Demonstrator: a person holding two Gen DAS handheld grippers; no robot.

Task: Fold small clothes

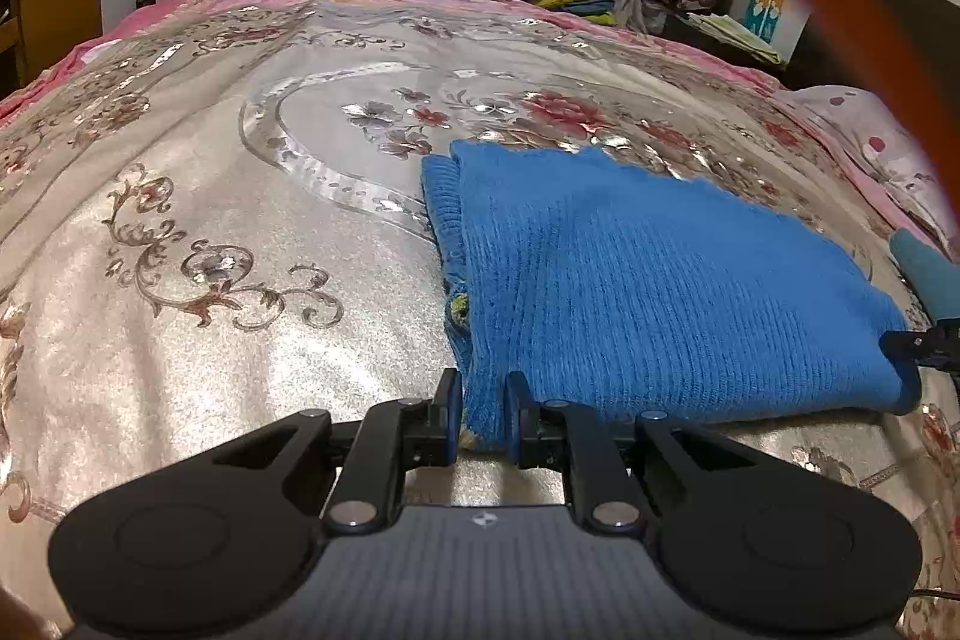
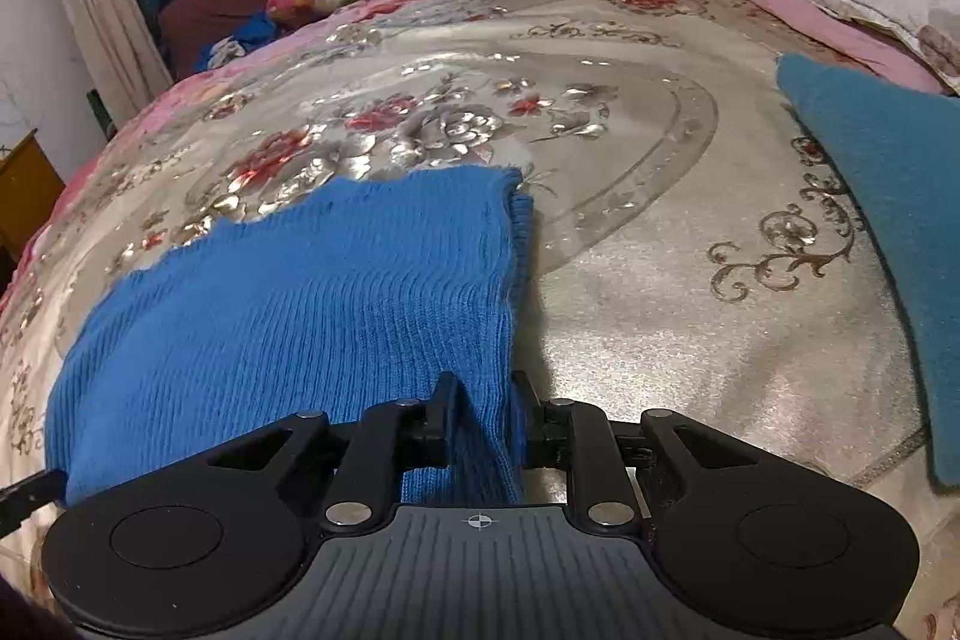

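Blue knit sweater (image 1: 648, 280) folded on floral bedspread (image 1: 240, 232), L gripper (image 1: 483, 415) pinching its near-left corner, R gripper (image 2: 483, 418) clamping near-right corner, teal cloth (image 2: 888, 196) right of sweater.

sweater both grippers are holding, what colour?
Bright blue ribbed knit sweater; shows best in the right wrist view.

Both wrist views sit low over the bed (image 1: 240, 340), sharing the blue sweater (image 1: 660, 280).
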